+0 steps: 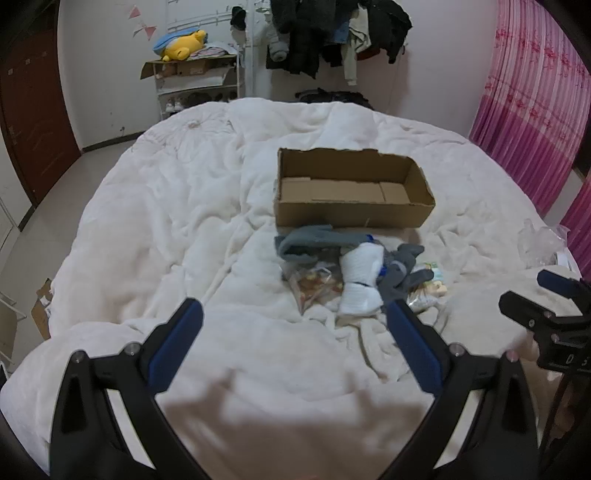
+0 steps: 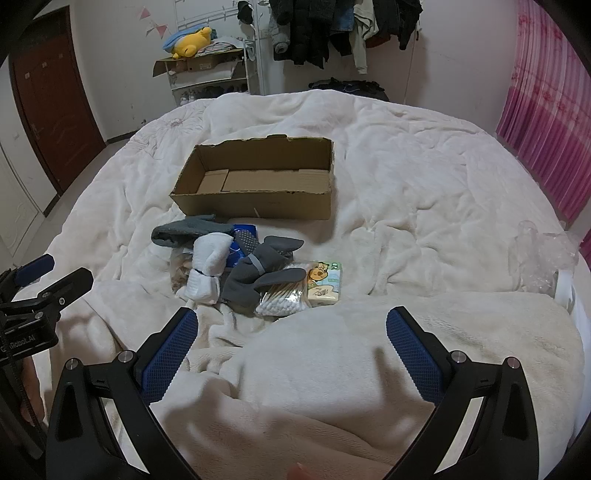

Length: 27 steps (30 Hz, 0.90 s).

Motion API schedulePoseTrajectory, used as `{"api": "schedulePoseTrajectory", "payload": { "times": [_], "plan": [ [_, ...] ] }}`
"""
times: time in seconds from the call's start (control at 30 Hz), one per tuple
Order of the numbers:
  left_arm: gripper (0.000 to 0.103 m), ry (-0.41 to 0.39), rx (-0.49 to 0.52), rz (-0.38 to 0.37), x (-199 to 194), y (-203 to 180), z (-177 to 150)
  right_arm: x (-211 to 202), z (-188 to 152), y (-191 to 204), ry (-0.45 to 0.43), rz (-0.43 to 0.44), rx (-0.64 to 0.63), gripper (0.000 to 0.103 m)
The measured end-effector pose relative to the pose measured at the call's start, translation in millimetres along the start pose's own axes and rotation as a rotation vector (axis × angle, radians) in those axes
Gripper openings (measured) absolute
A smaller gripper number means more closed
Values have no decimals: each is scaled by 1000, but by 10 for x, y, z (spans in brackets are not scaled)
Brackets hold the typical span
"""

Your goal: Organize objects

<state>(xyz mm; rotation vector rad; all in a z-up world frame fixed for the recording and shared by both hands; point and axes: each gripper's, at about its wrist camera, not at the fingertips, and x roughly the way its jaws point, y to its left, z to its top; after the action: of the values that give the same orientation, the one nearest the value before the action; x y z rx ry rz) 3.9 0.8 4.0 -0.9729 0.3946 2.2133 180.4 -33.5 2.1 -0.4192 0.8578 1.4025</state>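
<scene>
An open, empty cardboard box point(image 1: 351, 206) point(image 2: 258, 206) sits on the white bed. In front of it lies a pile: a white sock roll point(image 1: 360, 280) point(image 2: 207, 266), grey socks point(image 1: 310, 240) point(image 2: 266, 273), a bag of cotton swabs point(image 2: 280, 299), a tissue pack point(image 2: 327, 284) and a clear snack bag point(image 1: 314, 284). My left gripper point(image 1: 295, 317) is open and empty, short of the pile. My right gripper point(image 2: 291, 325) is open and empty, just short of the cotton swabs. Each gripper shows at the edge of the other's view.
The white blanket point(image 2: 424, 192) covers the whole bed in folds. Crumpled clear plastic point(image 2: 543, 254) lies at the right edge. A shelf with a yellow plush toy point(image 1: 184, 46), hanging clothes point(image 1: 332, 33), a brown door point(image 1: 33, 110) and pink curtains point(image 1: 535, 110) lie beyond.
</scene>
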Motion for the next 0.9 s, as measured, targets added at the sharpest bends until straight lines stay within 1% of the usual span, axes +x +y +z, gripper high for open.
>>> {"api": "schedulePoseTrajectory", "payload": {
  "times": [0.1, 0.17, 0.27, 0.8, 0.83, 0.87, 0.9],
  "plan": [
    [100, -1, 5, -5, -5, -6, 3, -6, -2, 19, 0, 0, 2, 103],
    [100, 7, 137, -118, -4, -8, 3, -4, 1, 9, -1, -1, 6, 103],
    [100, 11, 173, -154, -12, -16, 9, -3, 1, 9, -3, -5, 12, 103],
    [100, 12, 218, -198, -18, -19, 15, 10, 7, 21, -12, -26, 47, 103],
    [100, 13, 230, -210, -18, -20, 15, 9, 6, 24, -12, -26, 48, 103],
    [100, 15, 268, -248, -20, -21, 17, 9, 6, 25, -13, -27, 49, 103],
    [100, 15, 280, -256, -21, -23, 17, 9, 6, 18, -13, -27, 50, 103]
  ]
}}
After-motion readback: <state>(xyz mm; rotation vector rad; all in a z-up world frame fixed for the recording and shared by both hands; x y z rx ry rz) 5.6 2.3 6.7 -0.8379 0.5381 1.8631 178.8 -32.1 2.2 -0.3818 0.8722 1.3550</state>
